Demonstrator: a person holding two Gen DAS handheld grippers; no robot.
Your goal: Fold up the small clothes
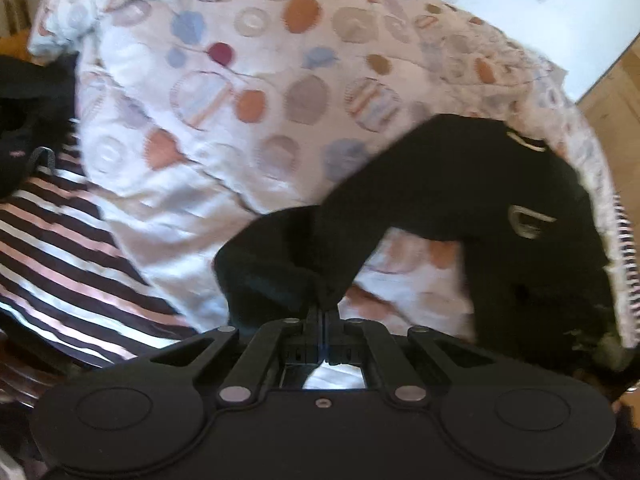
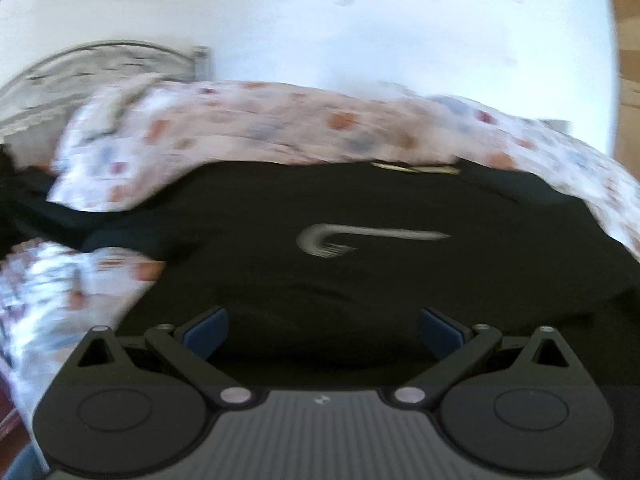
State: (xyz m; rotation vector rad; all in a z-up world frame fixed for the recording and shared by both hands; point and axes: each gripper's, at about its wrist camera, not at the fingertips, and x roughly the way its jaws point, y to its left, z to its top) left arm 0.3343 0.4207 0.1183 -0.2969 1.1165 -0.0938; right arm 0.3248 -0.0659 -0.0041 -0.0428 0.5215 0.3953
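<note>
A black T-shirt [image 1: 460, 184] with a pale logo lies on a dotted quilt [image 1: 224, 92]. My left gripper [image 1: 322, 312] is shut on the end of one sleeve, which hangs lifted off the quilt in a bridge toward the shirt's body. In the right wrist view the same black T-shirt [image 2: 360, 248] fills the middle, logo facing the camera. My right gripper [image 2: 322, 332] stands wide open just above the shirt's near part, its blue pads [image 2: 206, 334] apart with only cloth below them.
A striped cloth [image 1: 68, 248] lies at the left of the quilt, beside a dark garment [image 1: 24, 112]. A white wall [image 2: 360, 32] stands behind the bed. Wooden floor [image 1: 616, 92] shows at the right.
</note>
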